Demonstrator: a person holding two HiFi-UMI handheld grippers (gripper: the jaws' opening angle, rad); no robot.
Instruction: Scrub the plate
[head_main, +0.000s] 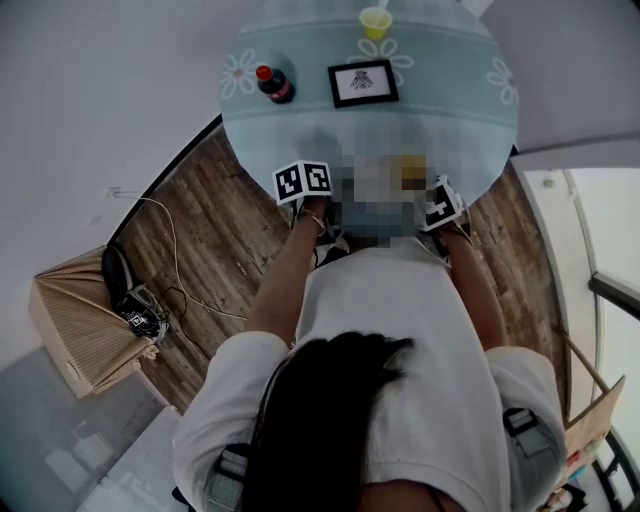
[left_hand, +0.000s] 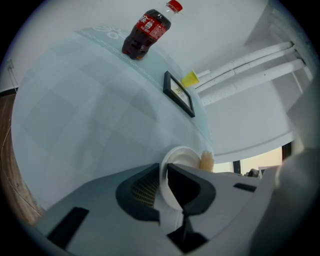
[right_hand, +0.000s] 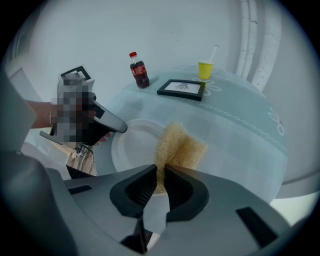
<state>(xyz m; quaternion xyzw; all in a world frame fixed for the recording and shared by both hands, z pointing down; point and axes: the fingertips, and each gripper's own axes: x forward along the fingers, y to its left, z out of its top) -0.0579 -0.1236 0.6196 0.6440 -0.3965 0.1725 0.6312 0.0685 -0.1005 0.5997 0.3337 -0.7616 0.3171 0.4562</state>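
A white plate (right_hand: 132, 145) lies on the round table's pale blue cloth (right_hand: 235, 135), near its front edge. My left gripper (left_hand: 164, 167) is shut on the plate's near rim (left_hand: 182, 156), which stands edge-on between its jaws. My right gripper (right_hand: 161, 170) is shut on a yellow sponge (right_hand: 179, 145). The sponge rests on the plate's right side and partly on the cloth. In the right gripper view the left gripper's fingers (right_hand: 111, 121) reach onto the plate from the left. In the head view a mosaic patch hides the plate; only the two marker cubes (head_main: 302, 182) (head_main: 443, 203) show.
A cola bottle (head_main: 274, 84), a black-framed picture (head_main: 363, 83) and a yellow cup with a straw (head_main: 375, 22) stand at the table's far side. Wooden floor surrounds the table, with a cardboard box (head_main: 70, 320) and cables (head_main: 140, 305) at the left.
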